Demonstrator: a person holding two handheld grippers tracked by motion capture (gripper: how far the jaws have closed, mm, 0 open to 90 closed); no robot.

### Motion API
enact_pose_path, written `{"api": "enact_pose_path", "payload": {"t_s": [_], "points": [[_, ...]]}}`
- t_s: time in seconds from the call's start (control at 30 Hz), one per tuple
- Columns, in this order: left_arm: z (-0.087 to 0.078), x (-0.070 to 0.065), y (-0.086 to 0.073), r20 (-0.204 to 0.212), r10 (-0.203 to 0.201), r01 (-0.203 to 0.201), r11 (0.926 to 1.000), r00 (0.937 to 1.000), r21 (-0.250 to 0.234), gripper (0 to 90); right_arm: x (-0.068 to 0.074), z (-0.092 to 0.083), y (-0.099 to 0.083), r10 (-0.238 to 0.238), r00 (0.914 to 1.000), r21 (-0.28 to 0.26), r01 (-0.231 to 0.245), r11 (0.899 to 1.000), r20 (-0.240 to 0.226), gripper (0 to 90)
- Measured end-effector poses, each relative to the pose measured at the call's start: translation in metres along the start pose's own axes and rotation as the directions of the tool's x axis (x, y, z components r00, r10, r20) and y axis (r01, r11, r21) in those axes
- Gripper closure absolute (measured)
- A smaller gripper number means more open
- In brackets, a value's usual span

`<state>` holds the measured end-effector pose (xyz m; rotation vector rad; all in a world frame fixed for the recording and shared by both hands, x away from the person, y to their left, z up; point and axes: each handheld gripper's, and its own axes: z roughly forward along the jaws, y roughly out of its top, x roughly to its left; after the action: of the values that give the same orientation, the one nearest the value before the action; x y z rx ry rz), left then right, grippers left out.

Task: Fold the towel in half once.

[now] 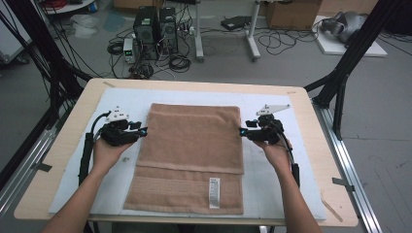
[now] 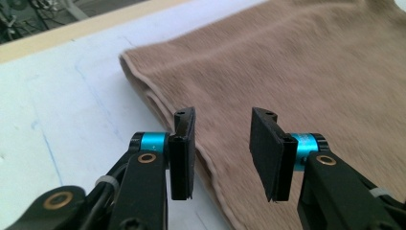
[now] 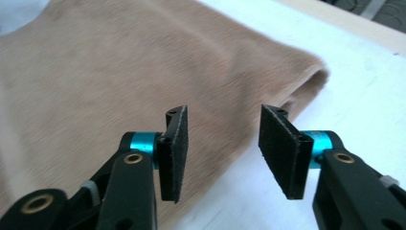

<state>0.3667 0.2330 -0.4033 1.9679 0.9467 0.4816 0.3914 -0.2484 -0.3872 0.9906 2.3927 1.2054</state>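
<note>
A tan towel point(image 1: 192, 155) lies folded on the white mat, its upper layer covering most of a lower layer that carries a white label point(image 1: 214, 192) near the front. My left gripper point(image 1: 144, 131) hovers at the towel's left edge, jaws open with nothing between them. In the left gripper view the towel's point(image 2: 297, 62) folded edge runs under the open left gripper point(image 2: 222, 153). My right gripper point(image 1: 241, 131) sits at the towel's right edge, also open and empty. The right gripper view has the towel's point(image 3: 119, 72) far corner beyond the open right gripper point(image 3: 224, 151).
The white mat point(image 1: 272, 174) covers a wooden table point(image 1: 63, 145) with bare margins on both sides. Beyond the table's far edge stand computer towers point(image 1: 155, 29), cables and black frame legs point(image 1: 354, 53) on the floor.
</note>
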Motion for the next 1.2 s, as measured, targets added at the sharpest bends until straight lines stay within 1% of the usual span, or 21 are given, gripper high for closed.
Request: {"api": "enact_pose_path", "payload": {"t_s": [0.03,0.1,0.17,0.2,0.27,0.33,0.37,0.4,0.47,0.5,0.53,0.57,0.6,0.67,0.7,0.8,0.97,1.0,1.07,1.13,1.2], "points": [[-0.001,-0.002,-0.003,0.009,0.011,-0.012,0.9998,0.9999,0.018,60.4,0.004,-0.001,-0.003,-0.004,0.9999,0.003,0.004,1.0,-0.014,51.0],[-0.002,-0.008,-0.01,0.03,0.023,-0.024,0.9995,0.9993,0.019,59.8,0.014,-0.002,-0.009,-0.018,0.9991,0.009,0.018,1.0,-0.039,50.0],[-0.003,-0.013,-0.015,0.049,0.044,-0.046,0.9979,0.9978,0.044,59.5,0.024,0.0,-0.016,-0.034,0.997,0.028,0.036,0.999,-0.069,49.6],[-0.004,-0.016,-0.017,0.053,0.052,-0.054,0.9979,0.9973,0.036,59.2,0.028,0.002,-0.02,-0.05,0.9959,0.039,0.053,0.998,-0.076,49.7],[-0.005,-0.02,-0.022,0.075,0.06,-0.063,0.9972,0.9954,0.039,59.5,0.036,0.006,-0.027,-0.073,0.9935,0.069,0.079,0.995,-0.087,50.5],[-0.006,-0.024,-0.028,0.093,0.063,-0.068,0.9963,0.9937,0.053,59.9,0.04,0.01,-0.034,-0.073,0.9925,0.086,0.081,0.993,-0.098,51.7],[-0.006,-0.026,-0.03,0.1,0.071,-0.077,0.9951,0.9925,0.062,59.9,0.04,0.012,-0.037,-0.069,0.992,0.089,0.078,0.993,-0.106,52.5],[-0.005,-0.027,-0.033,0.107,0.07,-0.077,0.9949,0.9918,0.065,59.9,0.041,0.014,-0.039,-0.063,0.9912,0.101,0.075,0.992,-0.116,53.0],[-0.004,-0.027,-0.038,0.123,0.064,-0.074,0.9937,0.9904,0.084,59.7,0.043,0.018,-0.041,-0.071,0.9905,0.142,0.087,0.986,-0.118,53.8],[-0.003,-0.027,-0.04,0.131,0.06,-0.073,0.9927,0.9896,0.096,59.7,0.044,0.019,-0.042,-0.078,0.9893,0.151,0.096,0.984,-0.123,54.8],[-0.001,-0.027,-0.041,0.133,0.064,-0.078,0.9916,0.9891,0.104,59.7,0.045,0.02,-0.042,-0.077,0.9889,0.16,0.097,0.982,-0.127,55.1],[0.001,-0.027,-0.044,0.139,0.067,-0.083,0.99,0.9881,0.114,60.1,0.045,0.021,-0.042,-0.087,0.9886,0.161,0.106,0.981,-0.123,55.9],[0.002,-0.028,-0.046,0.141,0.065,-0.082,0.9895,0.9879,0.119,60.6,0.046,0.023,-0.042,-0.086,0.9889,0.17,0.106,0.98,-0.121,56.4],[0.003,-0.027,-0.046,0.139,0.064,-0.08,0.99,0.9883,0.116,61.8,0.047,0.025,-0.043,-0.087,0.9891,0.18,0.108,0.978,-0.119,58.8],[0.003,-0.027,-0.046,0.137,0.067,-0.083,0.9896,0.9883,0.117,64.3,0.047,0.025,-0.044,-0.096,0.9888,0.17,0.114,0.979,-0.114,60.6],[0.004,-0.028,-0.047,0.131,0.078,-0.093,0.9889,0.9884,0.116,67.8,0.047,0.026,-0.047,-0.089,0.9902,0.151,0.105,0.983,-0.107,64.6],[0.004,-0.03,-0.046,0.131,0.095,-0.111,0.9866,0.9869,0.12,77.8,0.05,0.026,-0.046,-0.111,0.9883,0.156,0.126,0.98,-0.105,75.1],[0.004,-0.03,-0.046,0.13,0.093,-0.108,0.9869,0.9872,0.119,79.1,0.05,0.027,-0.046,-0.113,0.988,0.157,0.129,0.979,-0.105,76.3],[0.005,-0.029,-0.046,0.132,0.087,-0.103,0.9878,0.9874,0.117,80.7,0.048,0.027,-0.046,-0.096,0.9888,0.154,0.113,0.981,-0.114,79.2],[0.004,-0.028,-0.046,0.142,0.073,-0.09,0.989,0.9871,0.117,82.5,0.047,0.027,-0.046,-0.087,0.9889,0.149,0.104,0.983,-0.12,81.3],[0.004,-0.028,-0.046,0.143,0.071,-0.088,0.9893,0.9871,0.116,83.9,0.047,0.027,-0.046,-0.094,0.9881,0.148,0.112,0.983,-0.121,83.2]]}}
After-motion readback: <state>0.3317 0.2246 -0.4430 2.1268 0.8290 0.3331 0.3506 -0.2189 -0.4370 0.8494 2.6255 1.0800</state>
